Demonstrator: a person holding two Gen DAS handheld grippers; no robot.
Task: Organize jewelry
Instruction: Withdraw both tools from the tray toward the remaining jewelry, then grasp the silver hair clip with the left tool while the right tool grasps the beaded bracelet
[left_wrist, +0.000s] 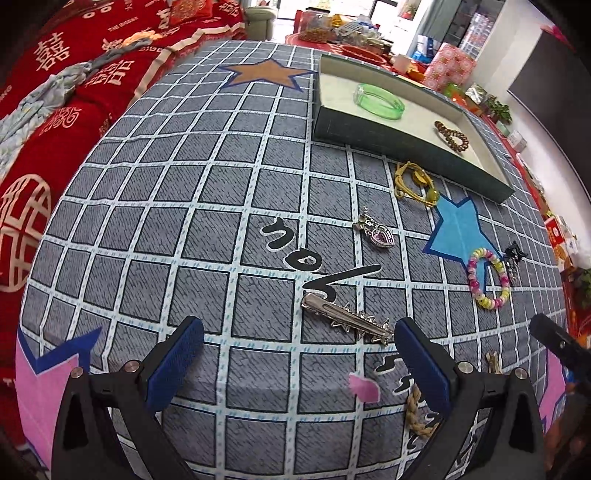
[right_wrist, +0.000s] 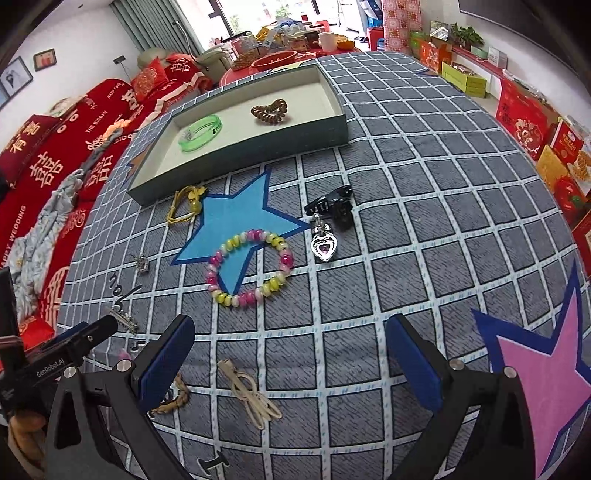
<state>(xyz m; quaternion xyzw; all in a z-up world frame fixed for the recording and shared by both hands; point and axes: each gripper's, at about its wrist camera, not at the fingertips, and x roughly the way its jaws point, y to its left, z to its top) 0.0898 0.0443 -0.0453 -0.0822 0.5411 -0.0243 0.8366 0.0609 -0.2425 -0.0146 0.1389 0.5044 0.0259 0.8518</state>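
A dark green tray (left_wrist: 373, 136) (right_wrist: 236, 147) holds a green bangle (left_wrist: 378, 101) (right_wrist: 199, 133) and a brown coil hair tie (left_wrist: 451, 136) (right_wrist: 269, 109). My left gripper (left_wrist: 299, 343) is open over the cloth, just short of a silver star hair clip (left_wrist: 347, 323). A heart pendant (left_wrist: 376, 230) and a yellow cord bracelet (left_wrist: 415, 182) lie further off. My right gripper (right_wrist: 290, 343) is open and empty, near a pink and yellow bead bracelet (right_wrist: 249, 267), a second heart pendant (right_wrist: 324, 245), a black claw clip (right_wrist: 332, 206) and a beige clip (right_wrist: 249, 393).
The jewelry lies on a grey checked cloth (left_wrist: 184, 221) with coloured stars. A braided tan band (right_wrist: 173, 400) lies by my right gripper's left finger. The left gripper's body (right_wrist: 70, 350) shows at the left of the right wrist view. Red bedding (left_wrist: 55, 110) lies beyond the cloth.
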